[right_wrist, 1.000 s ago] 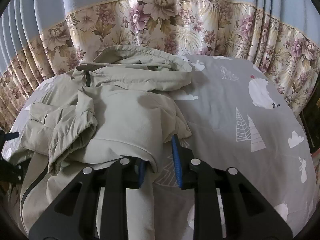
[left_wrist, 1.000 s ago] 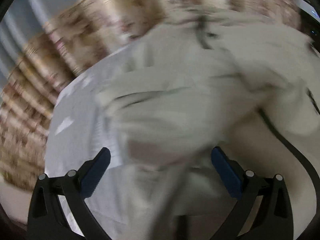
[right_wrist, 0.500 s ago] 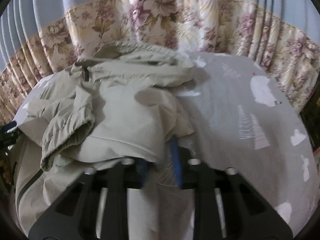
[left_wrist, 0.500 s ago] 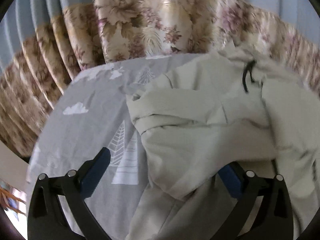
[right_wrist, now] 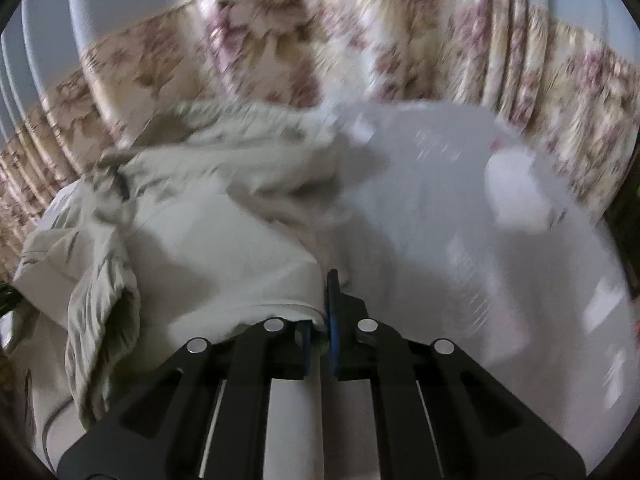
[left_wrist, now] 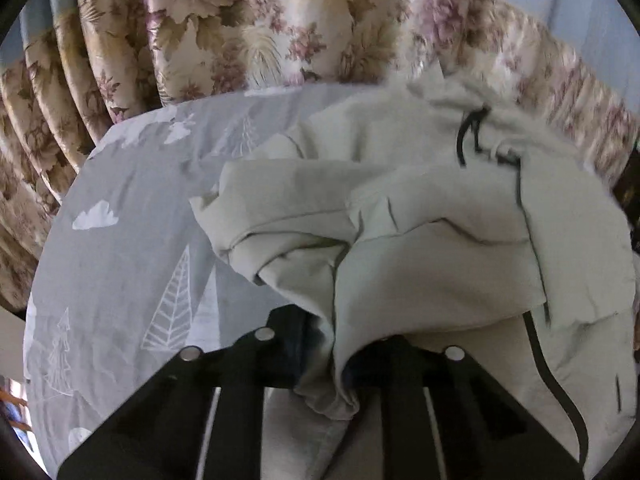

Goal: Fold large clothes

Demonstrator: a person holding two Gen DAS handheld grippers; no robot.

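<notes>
A pale beige hooded jacket (left_wrist: pixel 420 208) lies crumpled on a grey bed sheet (left_wrist: pixel 120 264), its dark drawstring (left_wrist: pixel 464 136) near the hood at the top. My left gripper (left_wrist: pixel 332 344) is shut on a bunched fold of the jacket's hem. In the blurred right wrist view the same jacket (right_wrist: pixel 208 248) spreads to the left, one gathered sleeve cuff (right_wrist: pixel 100 320) hanging at the left edge. My right gripper (right_wrist: pixel 320 320) is shut on the jacket's lower edge, blue pads close together with cloth between them.
The grey sheet (right_wrist: pixel 480 280) carries white tree, cloud and animal prints and covers the bed. A floral curtain (left_wrist: pixel 248 32) with a blue upper part hangs close behind the bed. Bare sheet lies left of the jacket in the left view and right of it in the right view.
My left gripper went from wide open to shut on the jacket's hem. The right gripper stayed shut on the jacket's edge and is now moving, blurring its view.
</notes>
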